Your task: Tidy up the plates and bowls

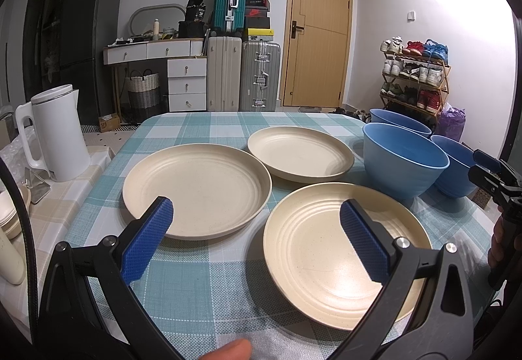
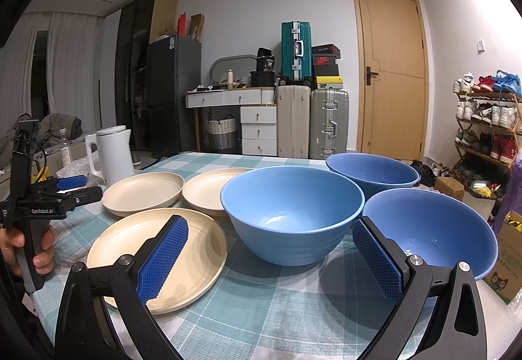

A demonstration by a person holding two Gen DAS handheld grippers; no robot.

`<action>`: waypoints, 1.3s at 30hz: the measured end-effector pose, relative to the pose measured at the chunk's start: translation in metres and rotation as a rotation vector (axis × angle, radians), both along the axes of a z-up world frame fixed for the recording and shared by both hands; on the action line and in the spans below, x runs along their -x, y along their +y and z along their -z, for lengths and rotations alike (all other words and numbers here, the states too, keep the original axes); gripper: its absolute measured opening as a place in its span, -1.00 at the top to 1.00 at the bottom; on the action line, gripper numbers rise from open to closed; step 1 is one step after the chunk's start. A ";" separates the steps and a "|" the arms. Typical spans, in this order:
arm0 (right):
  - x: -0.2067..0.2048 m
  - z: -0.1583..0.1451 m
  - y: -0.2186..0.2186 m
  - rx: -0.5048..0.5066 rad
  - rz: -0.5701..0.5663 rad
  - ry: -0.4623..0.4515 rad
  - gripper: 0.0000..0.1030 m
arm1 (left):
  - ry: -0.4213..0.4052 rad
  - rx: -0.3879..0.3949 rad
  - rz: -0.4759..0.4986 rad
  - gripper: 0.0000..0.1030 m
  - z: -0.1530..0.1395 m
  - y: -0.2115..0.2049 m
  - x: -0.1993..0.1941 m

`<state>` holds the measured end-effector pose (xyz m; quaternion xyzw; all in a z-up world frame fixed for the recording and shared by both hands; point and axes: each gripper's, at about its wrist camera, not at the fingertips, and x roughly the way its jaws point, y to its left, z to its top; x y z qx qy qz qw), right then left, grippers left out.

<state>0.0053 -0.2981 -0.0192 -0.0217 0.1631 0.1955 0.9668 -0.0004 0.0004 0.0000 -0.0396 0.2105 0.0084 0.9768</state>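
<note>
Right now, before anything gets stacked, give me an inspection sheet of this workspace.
Surface: table under a teal check cloth, flat.
Job's things: three cream plates, left, far and near; three blue bowls, middle, far and right. All upright, none stacked.
Clutter: white kettle at the left edge; carton at the right.
Grippers: left gripper open over the plates; right gripper open before the bowls. Both empty.
Cables: black cable beside the left gripper.
Surroundings: suitcases, door, shoe rack.
</note>
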 end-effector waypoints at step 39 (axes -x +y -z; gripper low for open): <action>-0.037 -0.041 0.082 0.014 -0.143 0.159 -0.99 | 0.083 0.054 -0.134 -0.98 -0.041 0.042 -0.002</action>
